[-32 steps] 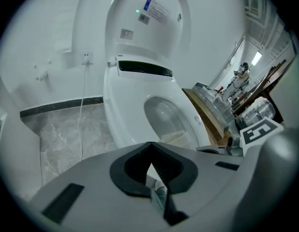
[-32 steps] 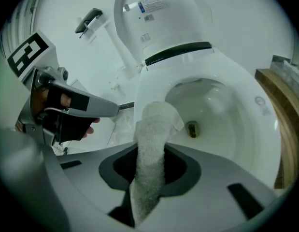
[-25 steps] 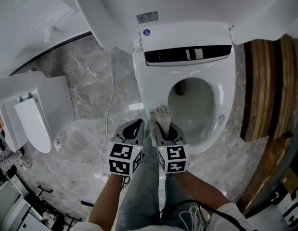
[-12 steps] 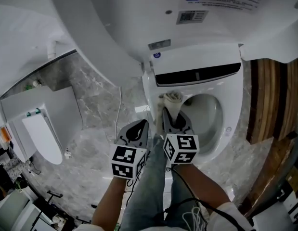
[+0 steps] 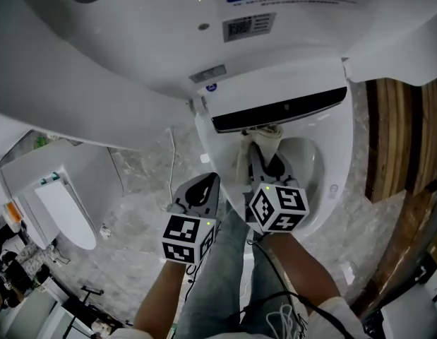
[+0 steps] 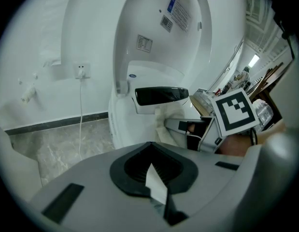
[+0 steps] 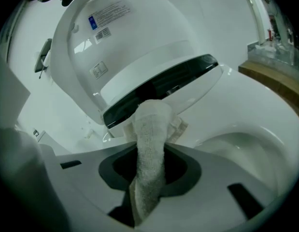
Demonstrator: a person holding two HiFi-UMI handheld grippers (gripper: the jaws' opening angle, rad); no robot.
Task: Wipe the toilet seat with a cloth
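Observation:
The white toilet seat [image 5: 330, 179] lies down around the bowl, with the lid [image 5: 204, 41] raised behind it. My right gripper [image 5: 266, 162] is shut on a rolled off-white cloth [image 5: 264, 138]. The cloth's end rests at the back left of the seat, just under the black band [image 5: 278, 111] of the rear unit. In the right gripper view the cloth [image 7: 149, 144] sticks out between the jaws of my right gripper [image 7: 147, 187] toward that band. My left gripper [image 5: 199, 189] hangs shut and holds nothing, left of the bowl above the floor; its view shows the right gripper [image 6: 185, 128] and the cloth [image 6: 167, 121].
A white cable [image 5: 169, 168] runs down the wall from a socket [image 6: 81, 71] to the marble floor. A white bin-like unit [image 5: 59, 210] stands at the left, and wooden slats [image 5: 402, 133] flank the toilet's right. The person's jeans-clad legs [image 5: 218, 281] are below the grippers.
My right gripper has slid the cloth from the front left of the seat back along its left side to the rear band. The left gripper has drifted forward a little.

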